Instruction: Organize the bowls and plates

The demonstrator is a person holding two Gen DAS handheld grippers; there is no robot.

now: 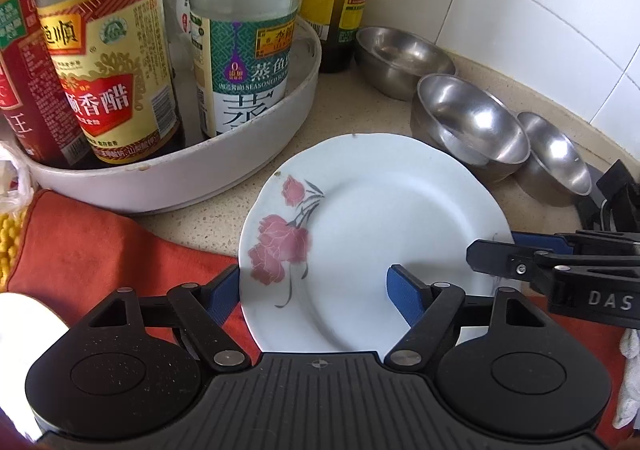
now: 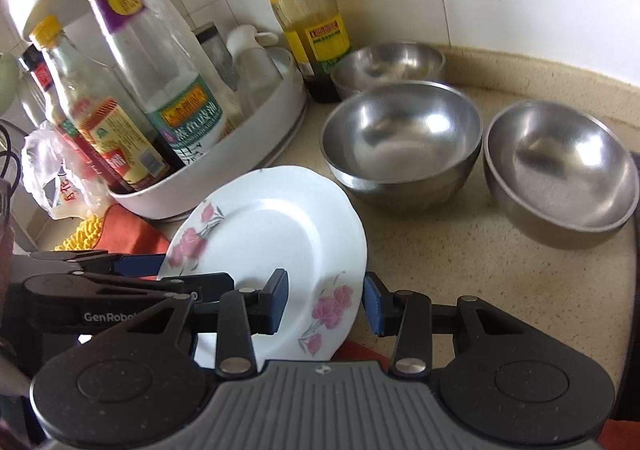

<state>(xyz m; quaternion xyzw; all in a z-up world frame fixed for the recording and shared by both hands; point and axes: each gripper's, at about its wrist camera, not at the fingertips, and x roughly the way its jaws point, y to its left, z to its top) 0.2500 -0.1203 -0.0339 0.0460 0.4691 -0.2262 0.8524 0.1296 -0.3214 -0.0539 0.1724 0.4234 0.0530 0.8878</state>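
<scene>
A white plate with pink flowers (image 1: 372, 234) lies on the counter, its near side over a red cloth (image 1: 100, 254); it also shows in the right wrist view (image 2: 272, 234). My left gripper (image 1: 312, 294) is open, one finger outside the plate's left rim, the other over the plate. My right gripper (image 2: 326, 300) is open and straddles the plate's right rim; it shows from the side in the left wrist view (image 1: 496, 254). Three steel bowls (image 2: 400, 138) (image 2: 560, 166) (image 2: 388, 62) stand empty behind the plate.
A white round tray (image 1: 192, 170) with several sauce bottles (image 1: 108, 62) stands at the left back. A yellow-labelled bottle (image 2: 308, 22) stands by the tiled wall. A plastic bag (image 2: 52, 166) and a yellow item (image 2: 84, 234) lie at the left.
</scene>
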